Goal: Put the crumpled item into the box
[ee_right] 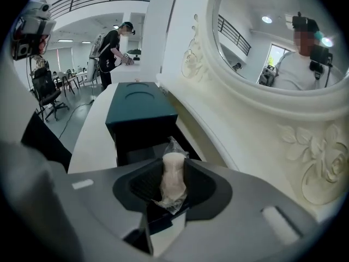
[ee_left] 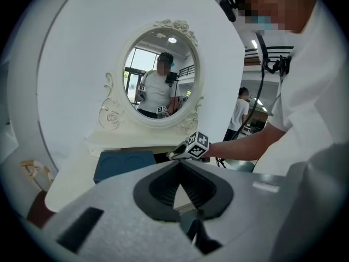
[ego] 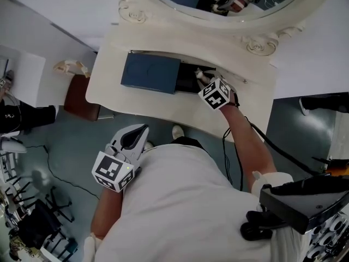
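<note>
On the cream dressing table lies a dark blue box with its black inside open on the right. My right gripper is at that opening, shut on a crumpled whitish item in clear wrap. In the right gripper view, the gripper holds the item just in front of the black opening, with the blue lid behind it. My left gripper is held low by the person's body, off the table, jaws together and holding nothing. It looks toward the box.
An oval mirror in a carved cream frame stands at the table's back. A brown stool and a pale bundle are left of the table. A cable runs from the right arm. A person stands far off.
</note>
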The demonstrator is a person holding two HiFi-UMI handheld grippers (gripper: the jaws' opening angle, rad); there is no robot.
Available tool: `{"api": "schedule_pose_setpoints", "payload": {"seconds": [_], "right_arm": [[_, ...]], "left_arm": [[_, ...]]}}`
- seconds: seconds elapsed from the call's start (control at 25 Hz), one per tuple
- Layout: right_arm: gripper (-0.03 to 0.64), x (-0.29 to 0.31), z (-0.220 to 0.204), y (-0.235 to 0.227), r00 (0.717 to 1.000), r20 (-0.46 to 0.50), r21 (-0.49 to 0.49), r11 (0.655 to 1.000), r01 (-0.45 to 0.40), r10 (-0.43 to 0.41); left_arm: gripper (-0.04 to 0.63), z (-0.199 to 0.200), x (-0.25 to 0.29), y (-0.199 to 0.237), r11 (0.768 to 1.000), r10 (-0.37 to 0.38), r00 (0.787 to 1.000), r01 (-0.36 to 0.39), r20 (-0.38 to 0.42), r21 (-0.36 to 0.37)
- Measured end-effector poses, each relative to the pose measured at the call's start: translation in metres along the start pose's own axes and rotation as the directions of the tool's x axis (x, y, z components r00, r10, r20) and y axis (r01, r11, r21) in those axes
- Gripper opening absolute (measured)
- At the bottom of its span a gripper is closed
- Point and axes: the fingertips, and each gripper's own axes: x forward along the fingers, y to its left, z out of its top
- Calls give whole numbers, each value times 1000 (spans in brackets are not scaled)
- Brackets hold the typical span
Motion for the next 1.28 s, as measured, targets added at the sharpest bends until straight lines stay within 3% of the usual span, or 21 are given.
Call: {"api": "schedule_pose_setpoints", "payload": {"seconds": [0.44, 0.8, 1.08, 1.28], "right_arm": [[140, 32, -9, 12, 995, -84, -55, 997, -63, 58], [196, 31, -12, 13, 992, -78, 1, 995, -97, 96], [199, 4, 0, 12, 999, -14, 49, 998, -46, 47], [134, -38, 14, 24, 999, 43, 85, 996, 26, -29]], "left_arm": [[3, 1, -2, 11, 1000, 26, 1000, -26, -3, -8], [3, 2, -2, 9, 1000, -4, 1000, 4, -19, 11], [3, 0, -5, 8, 998, -54, 998, 55, -26, 31], [3, -4, -15, 7, 992, -113, 993, 114, -24, 51]]}}
